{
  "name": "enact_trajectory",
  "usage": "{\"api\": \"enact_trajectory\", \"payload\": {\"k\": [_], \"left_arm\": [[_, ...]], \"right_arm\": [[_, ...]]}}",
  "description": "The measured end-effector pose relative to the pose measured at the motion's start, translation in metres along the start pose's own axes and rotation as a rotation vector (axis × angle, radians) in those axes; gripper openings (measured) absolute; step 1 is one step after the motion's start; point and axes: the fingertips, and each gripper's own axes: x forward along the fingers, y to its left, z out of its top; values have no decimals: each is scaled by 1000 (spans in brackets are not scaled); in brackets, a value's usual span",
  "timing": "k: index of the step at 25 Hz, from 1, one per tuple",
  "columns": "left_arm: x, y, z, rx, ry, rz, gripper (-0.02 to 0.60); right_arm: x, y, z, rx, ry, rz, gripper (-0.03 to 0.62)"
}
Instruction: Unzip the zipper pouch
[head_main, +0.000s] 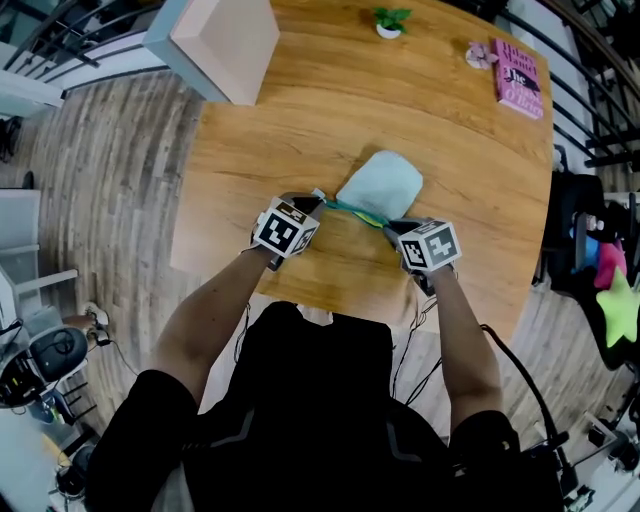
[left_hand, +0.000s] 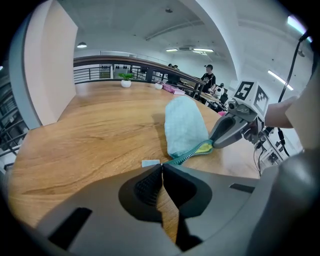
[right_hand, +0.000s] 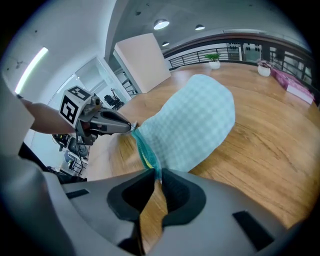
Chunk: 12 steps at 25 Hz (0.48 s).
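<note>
The zipper pouch (head_main: 382, 183) lies toward the near edge of the table (head_main: 300, 110), its zipper (left_hand: 187, 156) stretched between the tongs. The left gripper (left_hand: 161, 167) is pressed together on the zipper's end, and the right gripper (right_hand: 156, 175) pinches the pouch's opposite corner. Yellow lining shows, so unzipping looks under way; next comes a steady pull along the teeth, with the other end anchored.

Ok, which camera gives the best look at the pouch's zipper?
The left gripper view: the zipper runs slantwise across the frame, with its teeth and the yellow lining distinct. The right gripper view shows it nearly end-on, foreshortened and soft. The head view shows only a thin teal line.
</note>
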Motion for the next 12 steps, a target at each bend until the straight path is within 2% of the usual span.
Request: {"api": "enact_trajectory", "payload": {"k": [7,12], "left_arm": [[3,2,-1,-9,28,-68,32],[3,-1,-2,55,19,-92,32]], "right_arm": [[-3,-8,0,192,-59,18,54],[-2,-8,2,151,-58,-39,61]]}}
